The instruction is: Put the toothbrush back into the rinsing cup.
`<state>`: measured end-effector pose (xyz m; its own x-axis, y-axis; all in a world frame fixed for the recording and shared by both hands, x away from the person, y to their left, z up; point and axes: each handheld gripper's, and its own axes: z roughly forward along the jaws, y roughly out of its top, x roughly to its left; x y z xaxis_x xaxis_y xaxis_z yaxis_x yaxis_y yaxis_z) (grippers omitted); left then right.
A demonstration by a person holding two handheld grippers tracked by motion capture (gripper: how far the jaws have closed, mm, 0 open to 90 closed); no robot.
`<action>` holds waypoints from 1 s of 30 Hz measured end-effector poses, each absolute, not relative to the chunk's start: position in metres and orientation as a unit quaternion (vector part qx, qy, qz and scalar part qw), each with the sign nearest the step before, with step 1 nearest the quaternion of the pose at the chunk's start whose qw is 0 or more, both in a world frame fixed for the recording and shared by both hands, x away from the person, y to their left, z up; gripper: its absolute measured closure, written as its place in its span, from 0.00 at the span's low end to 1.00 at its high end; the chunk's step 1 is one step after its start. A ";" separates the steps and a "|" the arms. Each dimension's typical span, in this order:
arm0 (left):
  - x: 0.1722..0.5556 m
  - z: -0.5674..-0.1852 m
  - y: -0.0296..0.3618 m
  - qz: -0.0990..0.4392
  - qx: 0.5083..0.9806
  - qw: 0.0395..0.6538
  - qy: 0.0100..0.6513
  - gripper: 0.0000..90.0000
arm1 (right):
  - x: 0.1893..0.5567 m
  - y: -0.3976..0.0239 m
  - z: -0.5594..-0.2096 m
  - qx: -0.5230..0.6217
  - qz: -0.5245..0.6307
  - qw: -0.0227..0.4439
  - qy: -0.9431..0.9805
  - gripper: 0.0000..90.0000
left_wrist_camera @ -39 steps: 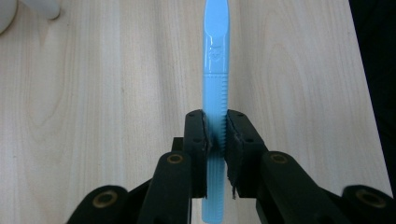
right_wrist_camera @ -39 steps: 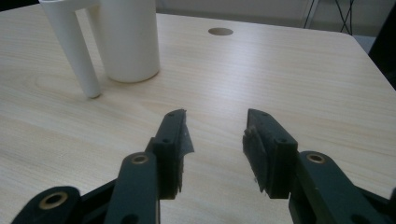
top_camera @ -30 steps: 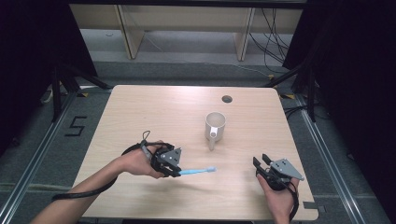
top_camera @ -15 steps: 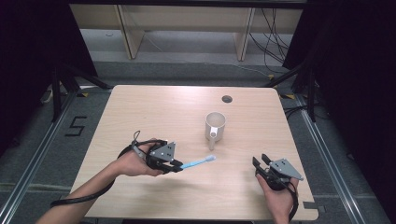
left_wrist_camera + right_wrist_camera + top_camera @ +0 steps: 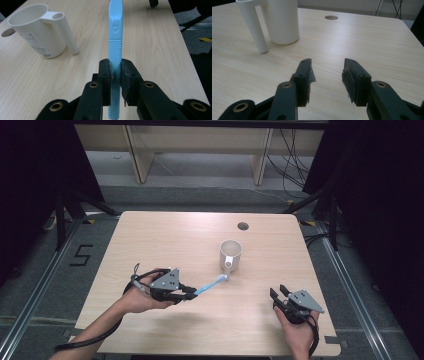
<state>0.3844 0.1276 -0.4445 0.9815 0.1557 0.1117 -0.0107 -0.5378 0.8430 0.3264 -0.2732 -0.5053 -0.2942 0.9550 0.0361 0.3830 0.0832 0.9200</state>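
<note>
Light blue toothbrush (image 5: pixel 209 285) is pinched by its ribbed handle in the left gripper (image 5: pixel 187 293), sticking straight out ahead of the jaws, head end up near the mug's handle. White mug (image 5: pixel 230 255) sits upright and looks empty, ahead of that gripper and off to the left of the right gripper (image 5: pixel 278 294).

1. The left tongs (image 5: pixel 192 292) are sitting in the person's left hand (image 5: pixel 137 297), pointing toward the right across the surface (image 5: pixel 165 235), with the grey plate on top.
2. Their jaws are pressing closed on a light blue toothbrush (image 5: pixel 115 37), gripping its ribbed handle.
3. The right tongs (image 5: pixel 278 292) are resting in the right hand (image 5: pixel 295 330) near the surface's front right corner, pointing up and left.
4. Their jaws are standing apart, holding nothing.
</note>
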 end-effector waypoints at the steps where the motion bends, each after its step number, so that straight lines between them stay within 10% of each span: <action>1: 0.384 -0.445 0.128 0.088 0.870 0.483 0.045 0.88 | 0.327 -0.274 -0.505 0.498 0.453 0.319 0.667 0.65; 30: 0.376 -0.465 0.138 0.133 0.749 0.630 0.157 0.88 | 0.326 -0.270 -0.506 0.495 0.455 0.317 0.669 0.65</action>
<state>0.3758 0.1378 -0.4649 0.9152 0.4030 0.0012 0.0680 -0.1574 0.9852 0.3263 -0.2702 -0.5058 -0.3093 0.9506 0.0252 0.3729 0.0969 0.9228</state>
